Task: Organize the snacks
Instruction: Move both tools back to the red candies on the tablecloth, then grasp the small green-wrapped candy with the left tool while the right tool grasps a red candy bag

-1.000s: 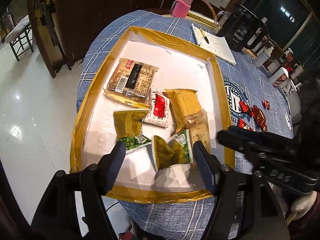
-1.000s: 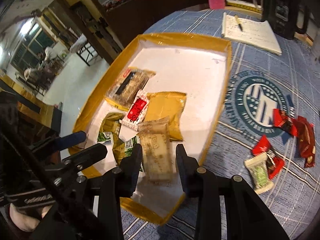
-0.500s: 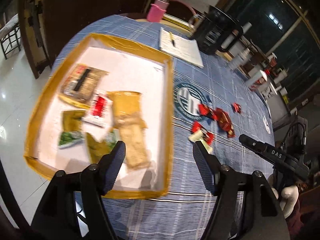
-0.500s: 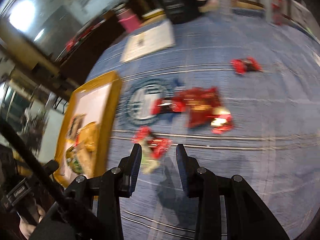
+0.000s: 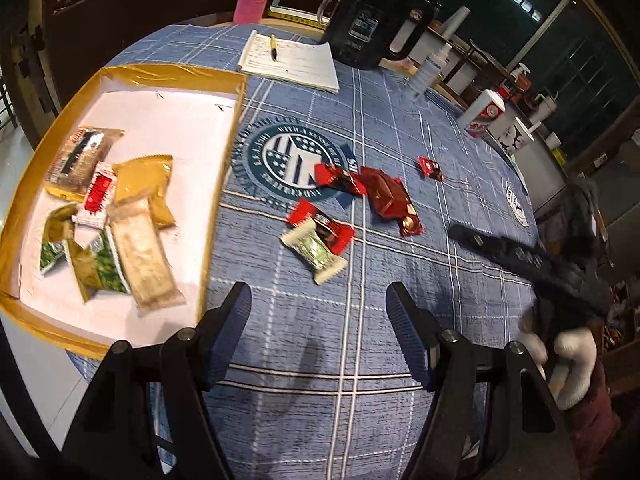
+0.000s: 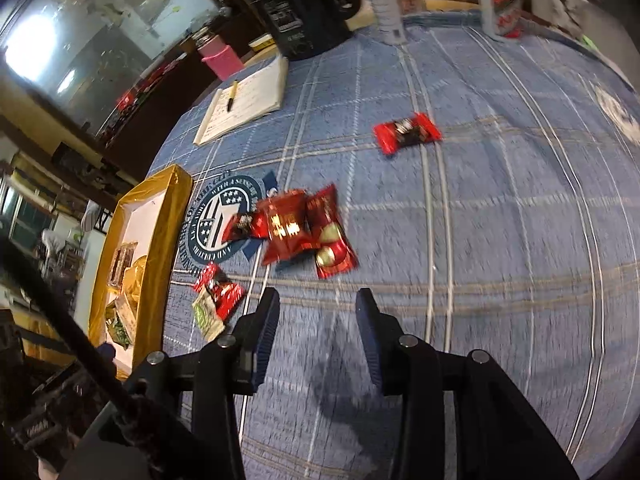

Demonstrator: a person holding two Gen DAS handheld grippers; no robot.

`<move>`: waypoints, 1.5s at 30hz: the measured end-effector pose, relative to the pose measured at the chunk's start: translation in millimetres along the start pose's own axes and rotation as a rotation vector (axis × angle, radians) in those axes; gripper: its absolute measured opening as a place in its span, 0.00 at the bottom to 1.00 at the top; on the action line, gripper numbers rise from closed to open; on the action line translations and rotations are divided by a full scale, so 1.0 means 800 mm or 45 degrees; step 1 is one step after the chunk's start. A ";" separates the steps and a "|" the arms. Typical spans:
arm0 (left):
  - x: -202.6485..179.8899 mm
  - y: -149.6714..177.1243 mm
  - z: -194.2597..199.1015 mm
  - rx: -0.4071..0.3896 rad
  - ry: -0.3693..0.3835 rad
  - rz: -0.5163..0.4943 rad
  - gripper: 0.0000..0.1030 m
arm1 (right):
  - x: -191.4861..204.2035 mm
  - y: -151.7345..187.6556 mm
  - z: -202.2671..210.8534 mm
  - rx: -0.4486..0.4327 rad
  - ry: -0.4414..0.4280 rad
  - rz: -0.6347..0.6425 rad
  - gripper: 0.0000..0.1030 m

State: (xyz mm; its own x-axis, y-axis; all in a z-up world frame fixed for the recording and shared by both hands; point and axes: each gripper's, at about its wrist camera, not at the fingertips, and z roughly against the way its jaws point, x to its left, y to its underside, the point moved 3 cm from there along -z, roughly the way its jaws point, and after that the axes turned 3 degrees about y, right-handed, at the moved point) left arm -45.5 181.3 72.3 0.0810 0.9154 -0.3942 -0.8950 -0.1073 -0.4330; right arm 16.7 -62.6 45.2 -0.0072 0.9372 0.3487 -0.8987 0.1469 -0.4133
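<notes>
Item: my right gripper [image 6: 316, 308], jaws apart with nothing between them, only blue cloth showing in the gap; they have just been opening, having stood narrower a second ago over the pale long packet in the tray. Item: that pale packet [image 5: 142, 256], now lying in the tray [image 5: 168, 74] on top of the green and yellow packets, so I count it as delivered. Item: my left gripper [image 5: 318, 308], jaws held wide, unchanged in spread from a second ago, empty. Both views have swung off the tray and onto the tablecloth [image 5: 400, 128], which I take to mean both hands are crossing to the loose snacks. Stock in tray: brown barcode packet, small red-and-white sachet, yellow packet, green packets, pale packet. Stock loose on the cloth: a green-and-white wrapped sweet [image 5: 316, 254] lying against a red wrapper [image 5: 332, 230], just ahead of the left jaws; a cluster of red wrappers [image 6: 296, 232] on and beside the round printed crest, just ahead of the right jaws; one small red wrapper [image 6: 408, 132] farther off, well apart from the rest. Not part of the job: notepad with pen, black jug, pink bottle, cups at the far edge. My judgement: several pieces remain, and the red cluster is the nearest pick for the right hand.
</notes>
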 end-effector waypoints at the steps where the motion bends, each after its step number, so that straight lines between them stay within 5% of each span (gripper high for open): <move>1: -0.002 0.003 -0.001 0.004 -0.002 0.002 0.68 | 0.004 -0.005 -0.005 -0.004 0.003 0.031 0.44; 12: -0.010 0.032 -0.012 0.056 0.000 0.034 0.68 | 0.049 -0.055 -0.097 0.076 0.088 0.277 0.47; 14: -0.010 0.032 -0.014 0.059 0.011 0.043 0.67 | 0.050 -0.053 -0.106 0.098 0.102 0.298 0.28; 22: -0.024 0.010 -0.045 0.075 0.047 0.042 0.67 | 0.029 -0.039 -0.090 0.144 0.037 0.197 0.28; 26: -0.023 -0.010 -0.071 0.072 -0.013 0.028 0.67 | 0.015 -0.026 -0.063 0.131 -0.006 0.141 0.28; 30: -0.013 -0.024 -0.105 0.108 -0.111 0.021 0.37 | 0.019 -0.014 -0.036 0.089 -0.032 0.147 0.28; 41: -0.012 -0.031 -0.141 0.104 -0.219 -0.081 0.37 | 0.025 0.005 -0.002 0.042 -0.060 0.180 0.28; 45: -0.015 -0.027 -0.139 0.092 -0.230 -0.125 0.26 | 0.025 0.014 -0.005 0.057 -0.061 0.179 0.28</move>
State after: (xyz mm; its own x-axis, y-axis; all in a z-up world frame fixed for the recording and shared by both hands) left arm 21.9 129.9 -3.8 0.0952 0.9755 -0.1984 -0.9164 0.0080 -0.4002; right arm 8.4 -40.8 44.7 -0.1541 0.9311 0.3305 -0.9059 0.0004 -0.4236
